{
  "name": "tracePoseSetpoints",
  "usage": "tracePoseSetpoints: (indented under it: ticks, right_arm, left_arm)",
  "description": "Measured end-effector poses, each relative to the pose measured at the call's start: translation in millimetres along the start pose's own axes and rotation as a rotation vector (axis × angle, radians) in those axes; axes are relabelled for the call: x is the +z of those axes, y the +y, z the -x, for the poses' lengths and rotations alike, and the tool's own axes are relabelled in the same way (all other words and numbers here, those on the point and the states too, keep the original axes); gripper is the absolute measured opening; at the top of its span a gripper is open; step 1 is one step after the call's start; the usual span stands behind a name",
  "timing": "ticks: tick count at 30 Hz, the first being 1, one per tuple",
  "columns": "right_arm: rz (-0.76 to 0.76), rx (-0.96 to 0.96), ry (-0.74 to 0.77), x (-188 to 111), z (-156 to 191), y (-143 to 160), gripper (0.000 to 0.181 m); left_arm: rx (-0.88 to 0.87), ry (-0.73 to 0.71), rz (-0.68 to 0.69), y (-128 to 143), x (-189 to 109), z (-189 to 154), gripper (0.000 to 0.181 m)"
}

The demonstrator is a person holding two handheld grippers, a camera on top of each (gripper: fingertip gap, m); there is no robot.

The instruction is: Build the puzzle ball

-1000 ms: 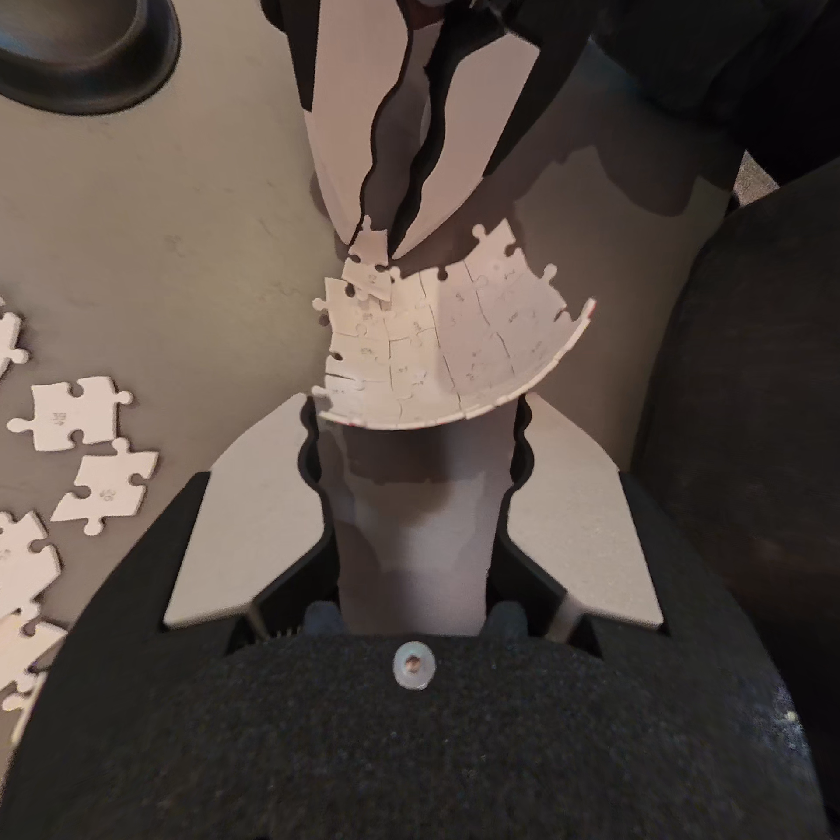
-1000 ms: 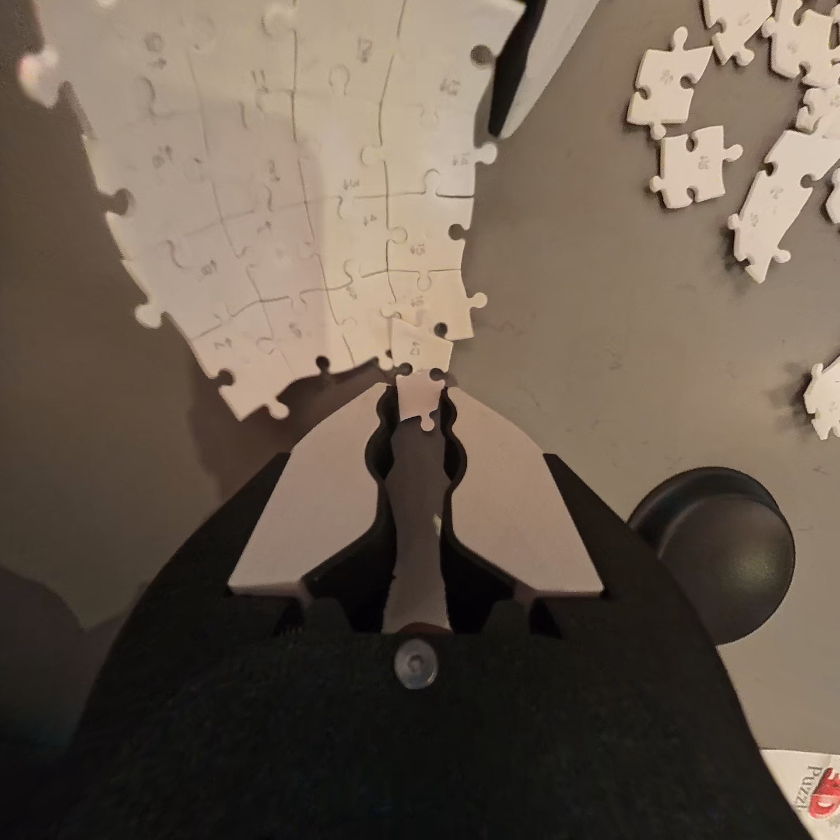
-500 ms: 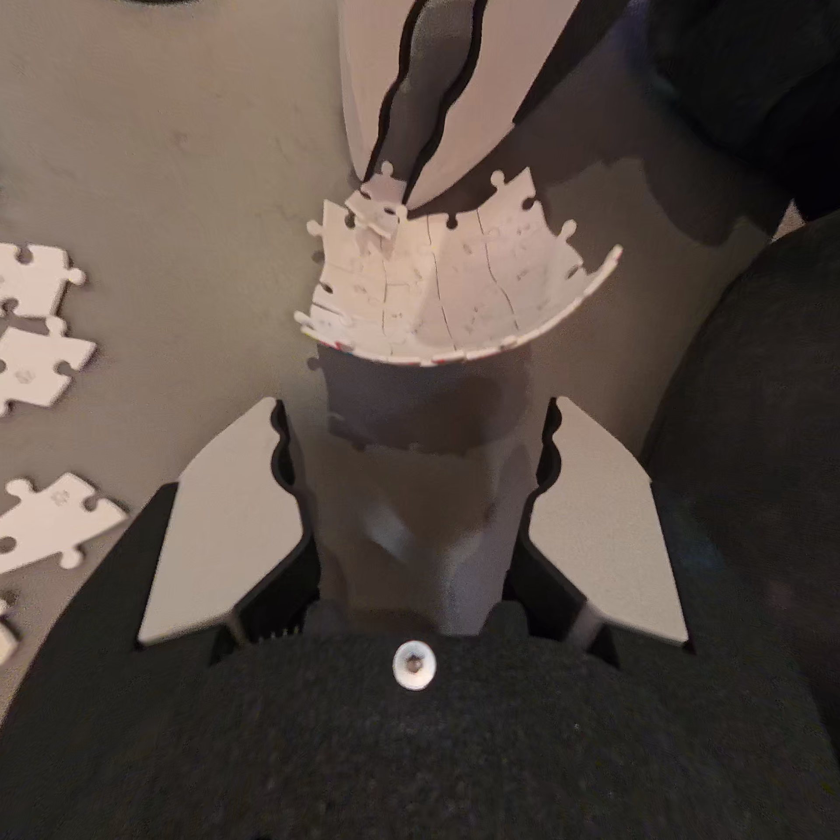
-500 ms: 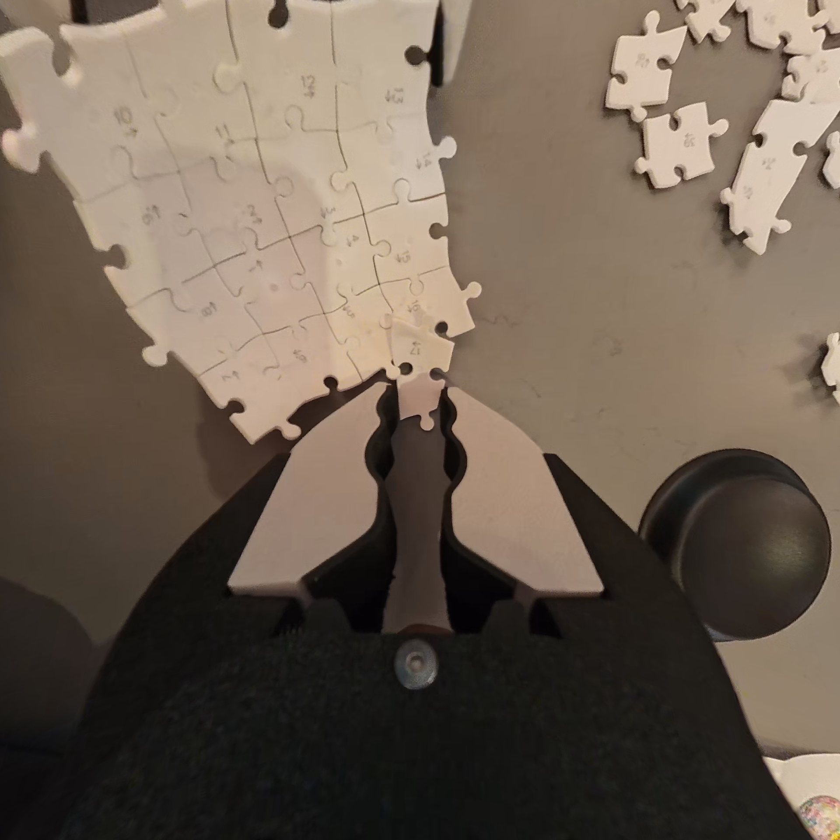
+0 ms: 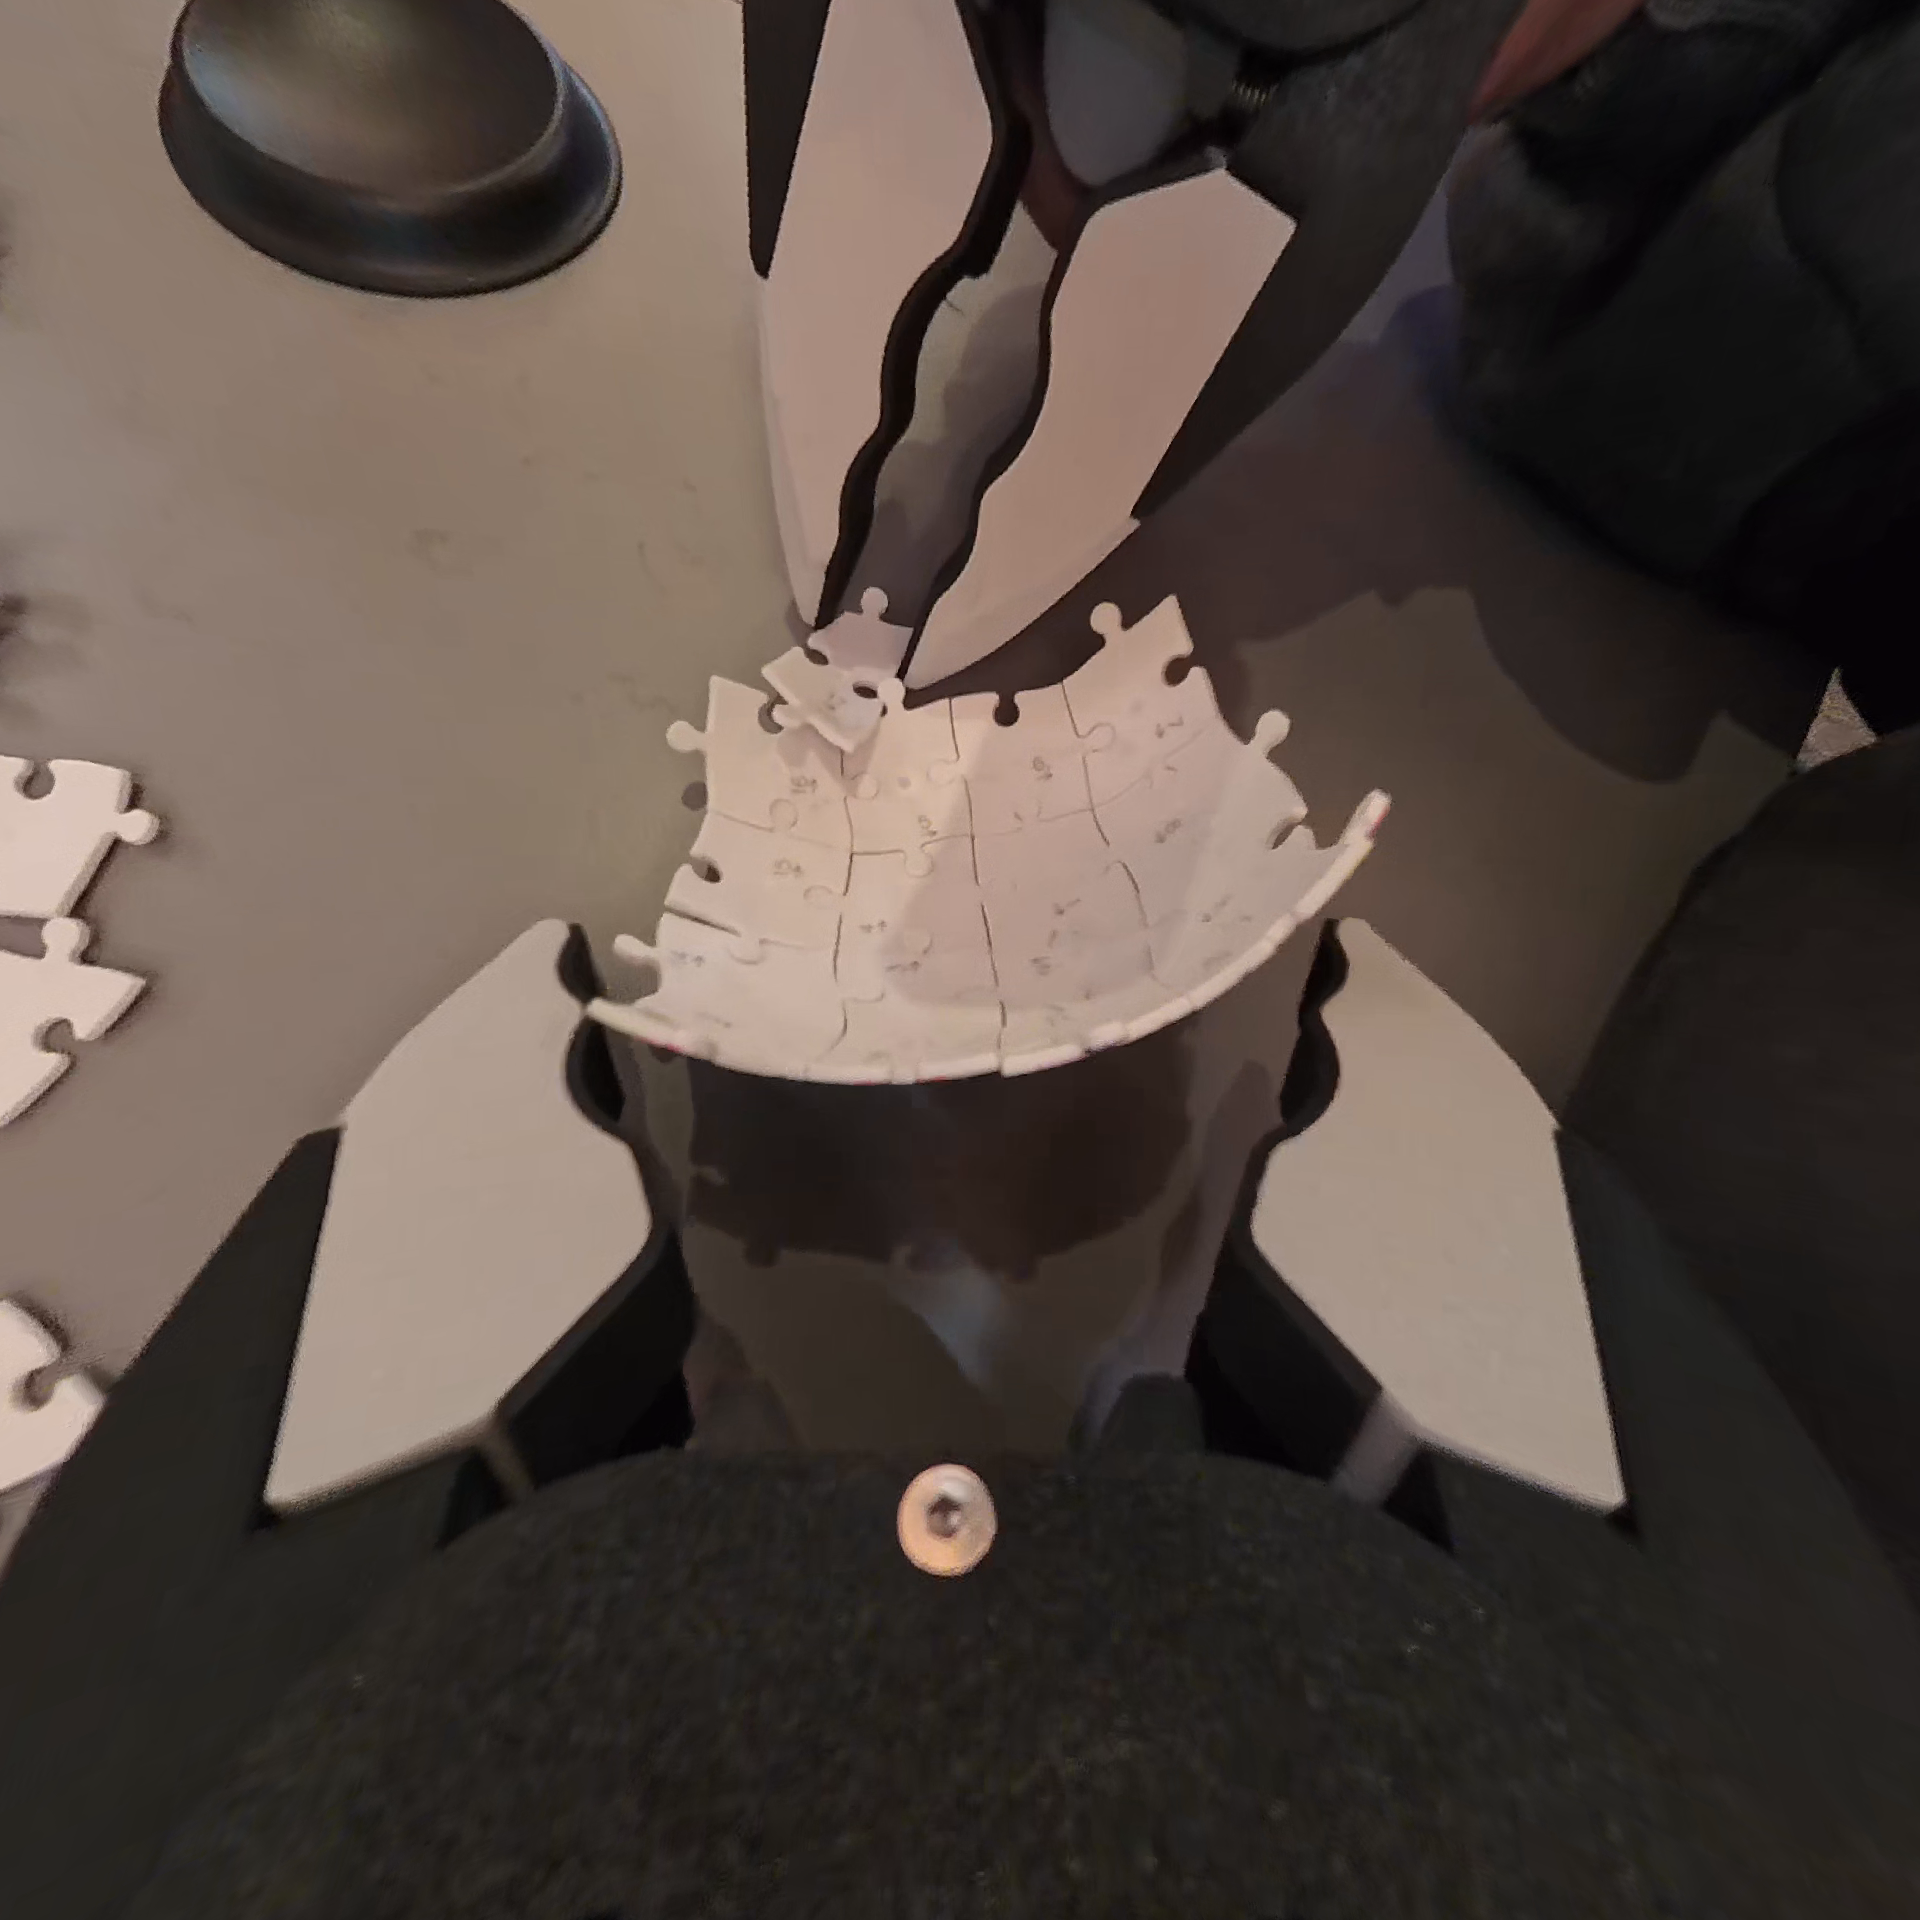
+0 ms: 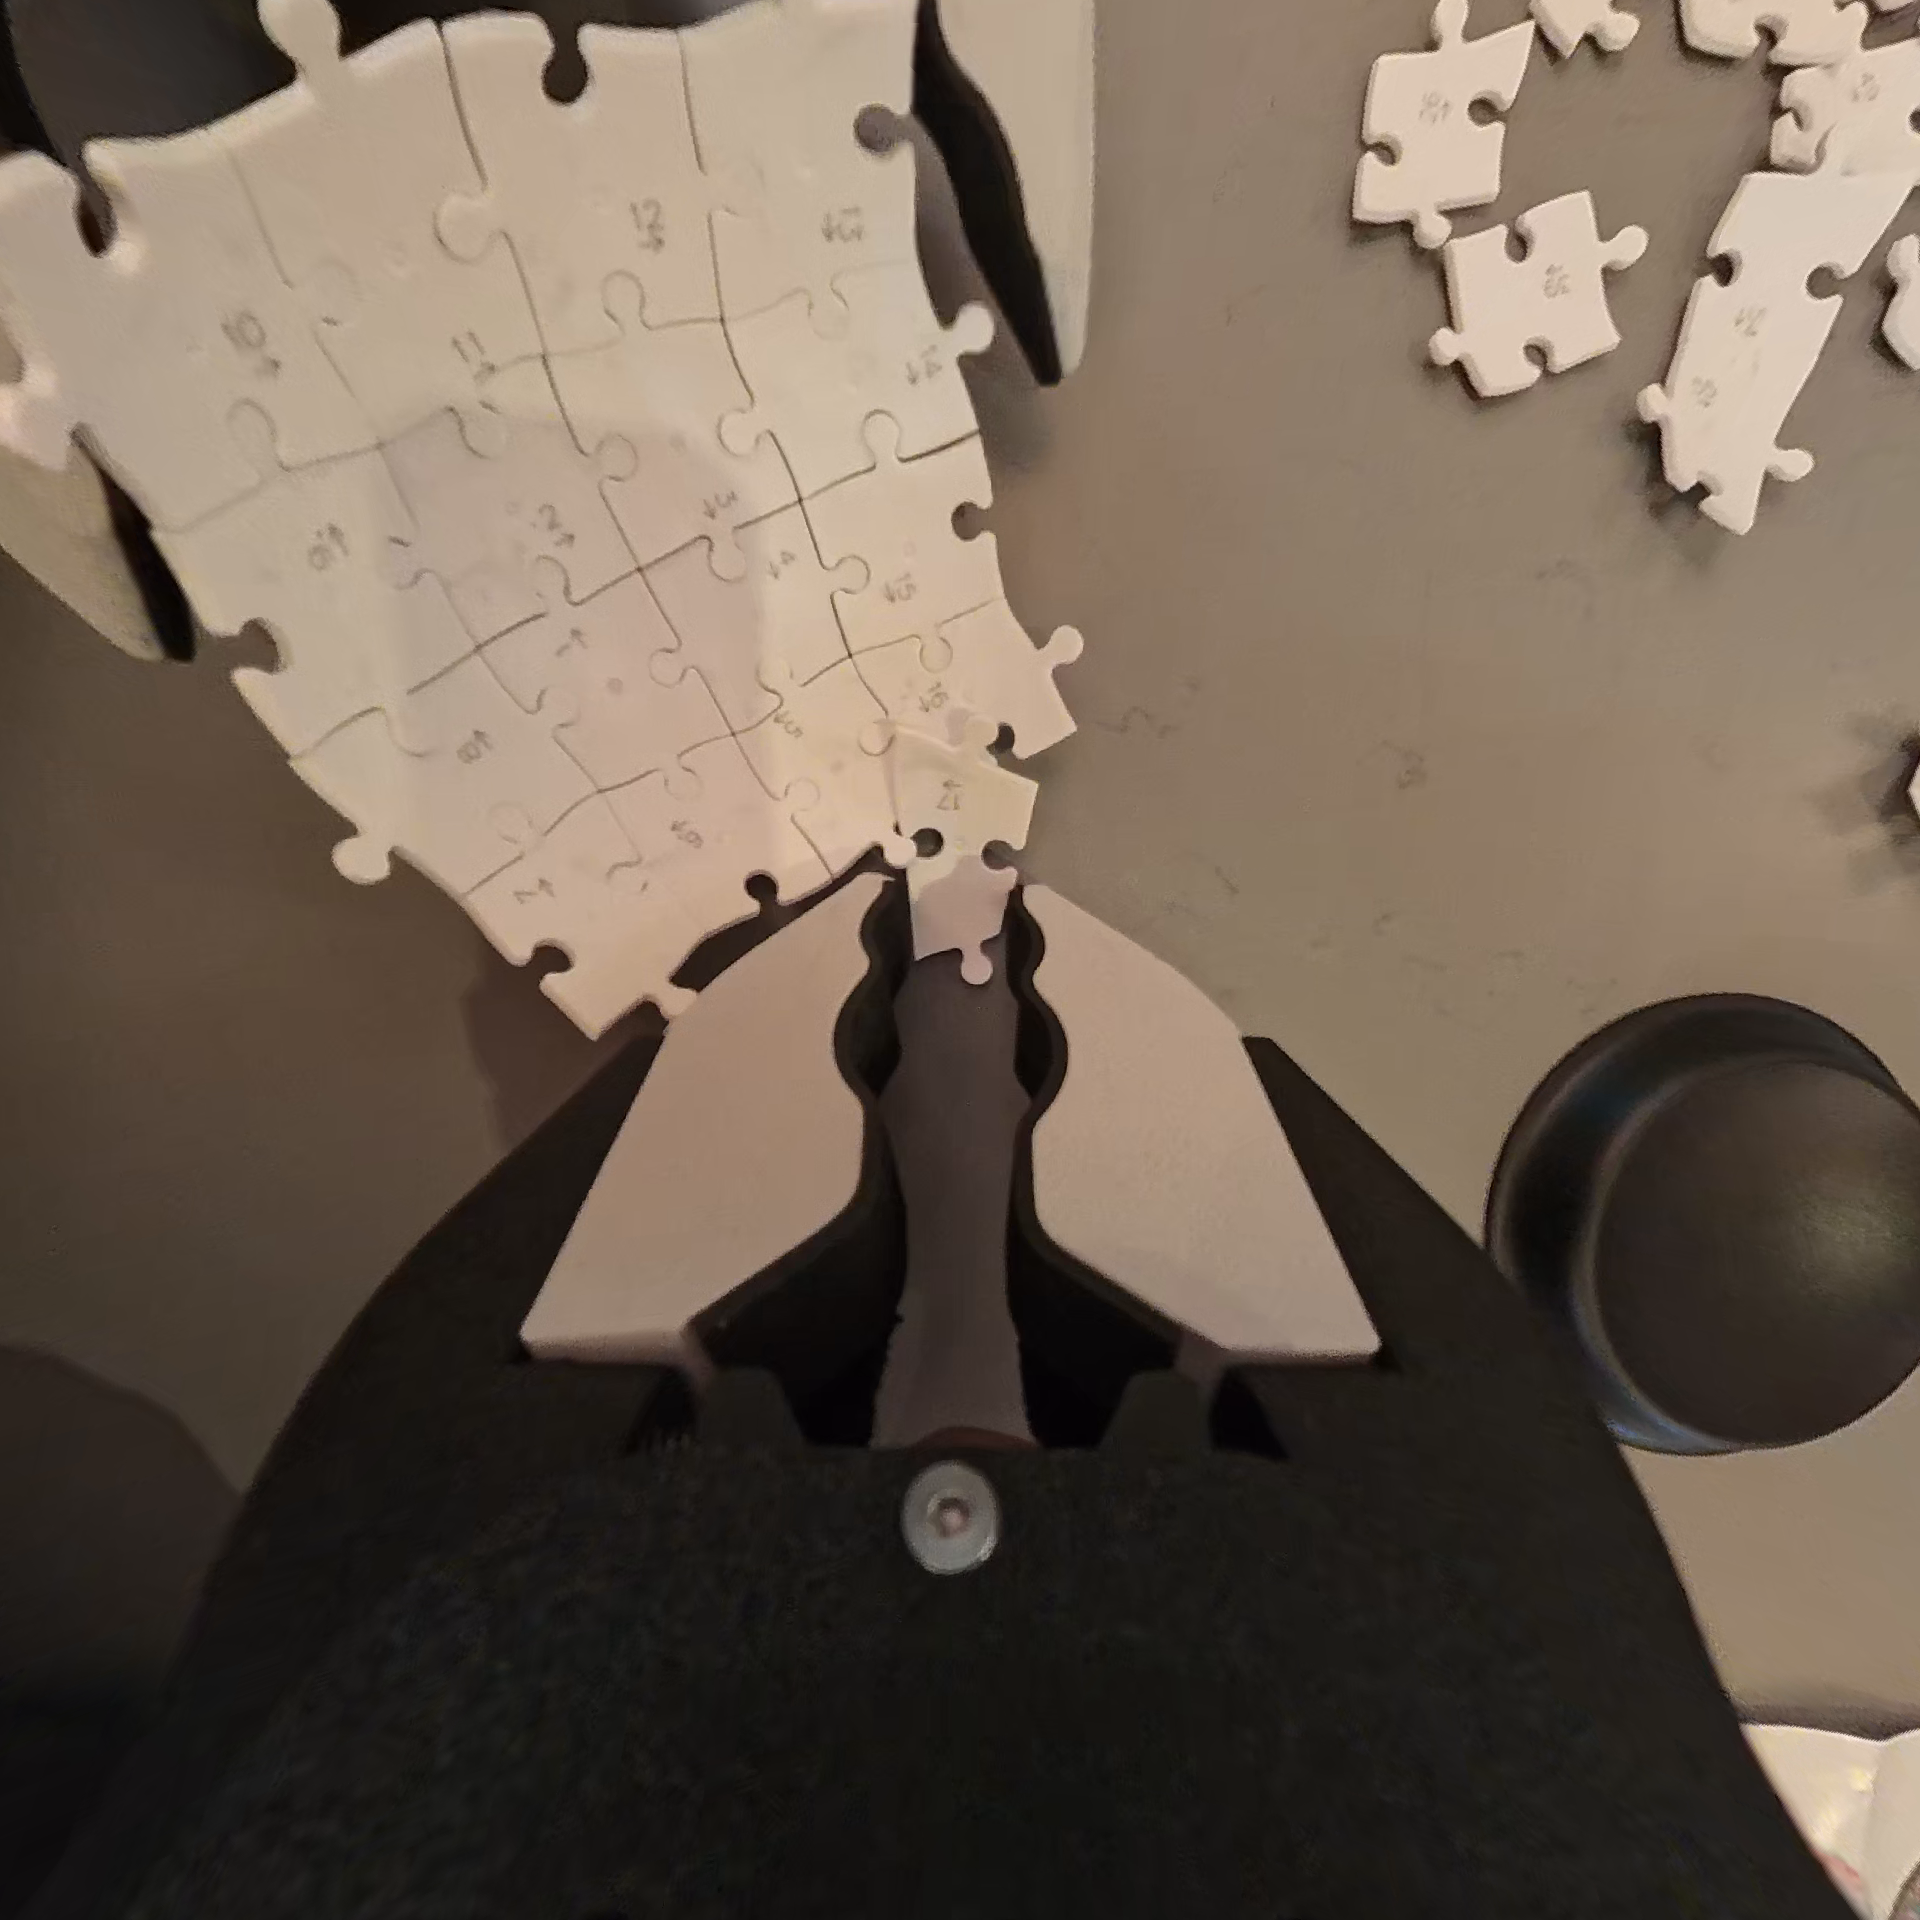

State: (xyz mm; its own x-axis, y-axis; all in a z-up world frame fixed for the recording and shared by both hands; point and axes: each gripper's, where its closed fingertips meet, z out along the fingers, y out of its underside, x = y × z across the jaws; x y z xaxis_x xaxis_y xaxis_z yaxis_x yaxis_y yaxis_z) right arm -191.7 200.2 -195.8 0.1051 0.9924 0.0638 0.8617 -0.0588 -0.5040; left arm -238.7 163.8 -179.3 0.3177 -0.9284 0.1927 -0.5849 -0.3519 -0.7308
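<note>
My right tool [image 6: 961, 914] pinches a loose piece [image 6: 961, 920] against the curved shell [image 5: 977, 873] at frame centre. My left tool [image 5: 951, 997] is spread wide around the shell's near edge.

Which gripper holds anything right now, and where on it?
Right gripper pinches a loose puzzle piece by its near edge. Left gripper is open, holding nothing.

In the right wrist view, bare table [image 6: 1299, 644] lay open toward 1 o'clock; loose pieces [image 6: 1538, 291] crowded 2 o'clock, a black knob [image 6: 1714, 1226] blocked 4 o'clock, and the curved puzzle shell [image 6: 582, 499] filled 11 o'clock.
</note>
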Motion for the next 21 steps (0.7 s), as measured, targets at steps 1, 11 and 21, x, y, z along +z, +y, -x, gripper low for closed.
tracePoseSetpoints:
  ticks: [1,11,21]
  right_arm:
    - [-0.001,0.001,0.001,0,0,0,0.018]
    - [-0.009,-0.011,0.016,0,-1,0,0.018]
    - [0.051,-0.175,0.037,-9,4,-7,0.018]
  left_arm:
    - [0.000,0.004,-0.012,-2,0,-1,0.117]
    - [-0.029,0.087,0.007,-3,-6,1,0.108]
    - [0.043,0.181,0.132,2,-19,4,0.107]
